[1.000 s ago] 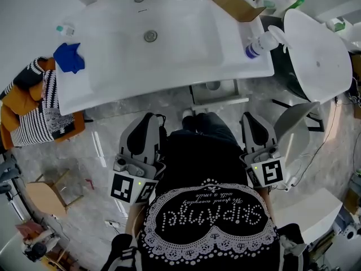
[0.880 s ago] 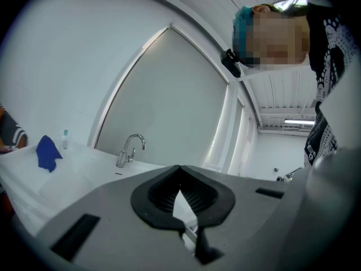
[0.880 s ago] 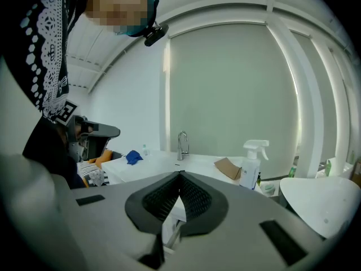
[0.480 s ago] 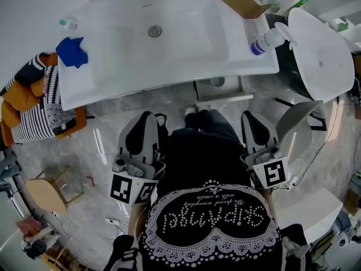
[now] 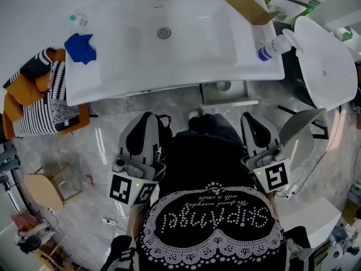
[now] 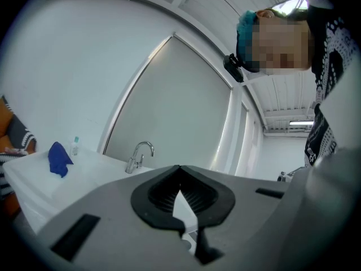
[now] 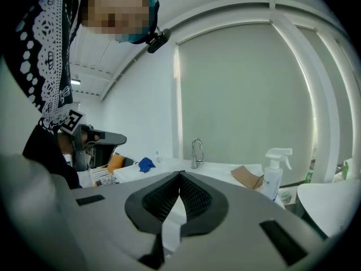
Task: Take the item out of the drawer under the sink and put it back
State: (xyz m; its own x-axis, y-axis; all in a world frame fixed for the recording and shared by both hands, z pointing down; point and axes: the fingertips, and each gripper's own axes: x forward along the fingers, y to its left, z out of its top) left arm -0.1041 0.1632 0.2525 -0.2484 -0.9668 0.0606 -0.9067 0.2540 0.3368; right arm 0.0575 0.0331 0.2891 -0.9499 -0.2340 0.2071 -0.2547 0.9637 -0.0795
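The white sink [image 5: 186, 66] fills the top of the head view. Below its front edge an open white drawer [image 5: 225, 101] sticks out, with a small round grey item [image 5: 224, 86] inside; I cannot make out what it is. My left gripper [image 5: 148, 117] and right gripper [image 5: 250, 117] are held at the person's sides, well short of the drawer and pointing toward the sink. In the left gripper view the left gripper [image 6: 179, 167] is shut on nothing. The right gripper [image 7: 180, 174] is likewise shut and holds nothing.
On the sink top lie a blue cloth [image 5: 80, 47], a small bottle [image 5: 79, 20], a cardboard piece [image 5: 245, 3] and a spray bottle [image 5: 273, 47]. Striped and orange fabric [image 5: 39, 103] sits at the left. A large white round fixture [image 5: 327, 61] stands at the right, a wooden stool [image 5: 42, 188] at lower left.
In the head view the sink and drawer have slid to the right, and more of the open drawer shows. Both grippers keep their place beside the person, still shut.
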